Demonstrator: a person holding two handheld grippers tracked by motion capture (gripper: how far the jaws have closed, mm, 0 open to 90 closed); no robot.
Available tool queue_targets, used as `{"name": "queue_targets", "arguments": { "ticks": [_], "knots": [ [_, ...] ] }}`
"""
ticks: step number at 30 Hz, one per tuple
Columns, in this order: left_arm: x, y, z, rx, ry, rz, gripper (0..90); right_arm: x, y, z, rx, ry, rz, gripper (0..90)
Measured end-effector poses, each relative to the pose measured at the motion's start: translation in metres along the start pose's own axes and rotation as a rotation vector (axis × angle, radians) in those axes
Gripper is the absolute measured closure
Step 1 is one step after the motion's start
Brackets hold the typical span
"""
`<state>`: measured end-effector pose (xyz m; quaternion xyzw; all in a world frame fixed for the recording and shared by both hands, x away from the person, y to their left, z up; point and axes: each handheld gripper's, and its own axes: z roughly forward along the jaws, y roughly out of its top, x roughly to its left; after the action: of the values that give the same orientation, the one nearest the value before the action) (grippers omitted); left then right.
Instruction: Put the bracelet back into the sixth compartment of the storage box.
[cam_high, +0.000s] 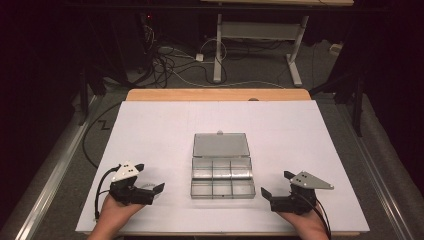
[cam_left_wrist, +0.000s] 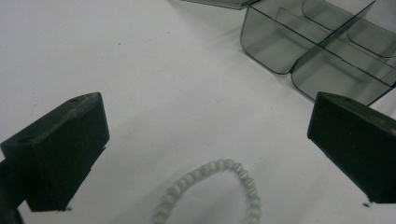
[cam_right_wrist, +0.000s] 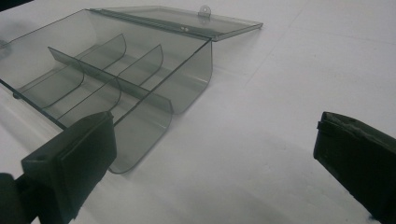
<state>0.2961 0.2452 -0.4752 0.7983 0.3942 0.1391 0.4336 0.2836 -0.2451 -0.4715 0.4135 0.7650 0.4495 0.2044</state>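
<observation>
On the white table (cam_high: 165, 130), your wide-open, empty left gripper (cam_high: 150, 186) straddles the pearl bracelet (cam_left_wrist: 210, 191) for pickup; the open compartment box (cam_high: 222, 172) waits at two o'clock, your right gripper (cam_high: 276, 185) open, empty.

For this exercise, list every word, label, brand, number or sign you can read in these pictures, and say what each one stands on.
None: no readable text on the clear compartment box, its open lid, the bead bracelet, the white table sheet, the left gripper or the right gripper.
</observation>
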Motion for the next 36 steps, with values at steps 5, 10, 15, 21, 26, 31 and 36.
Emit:
{"name": "queue_targets", "arguments": {
  "ticks": [5,10,15,21,26,31,36],
  "knots": [
    [0.012,-0.007,-0.006,0.013,0.005,-0.029,0.0,-0.001,-0.001,-0.002,0.004,-0.003,0.000,0.6],
    [0.021,-0.013,-0.011,0.021,0.024,-0.052,0.0,-0.002,-0.002,-0.003,0.002,-0.011,0.003,0.6],
    [0.025,-0.017,-0.015,0.015,0.031,-0.065,1.0,-0.001,-0.003,-0.002,0.007,-0.002,0.001,0.6],
    [0.026,-0.021,-0.013,0.041,0.026,-0.048,5.5,0.000,-0.003,0.000,0.014,-0.003,-0.001,0.6],
    [0.028,-0.025,-0.005,0.066,0.009,-0.059,14.1,-0.001,-0.005,0.002,0.020,-0.006,-0.009,0.6],
    [0.024,-0.026,-0.005,0.072,0.009,-0.033,24.4,-0.001,-0.005,0.001,0.020,-0.010,-0.017,0.6],
    [0.021,-0.027,-0.005,0.084,0.015,-0.017,31.2,-0.001,-0.006,0.000,0.022,-0.014,-0.014,0.6]
  ]
}}
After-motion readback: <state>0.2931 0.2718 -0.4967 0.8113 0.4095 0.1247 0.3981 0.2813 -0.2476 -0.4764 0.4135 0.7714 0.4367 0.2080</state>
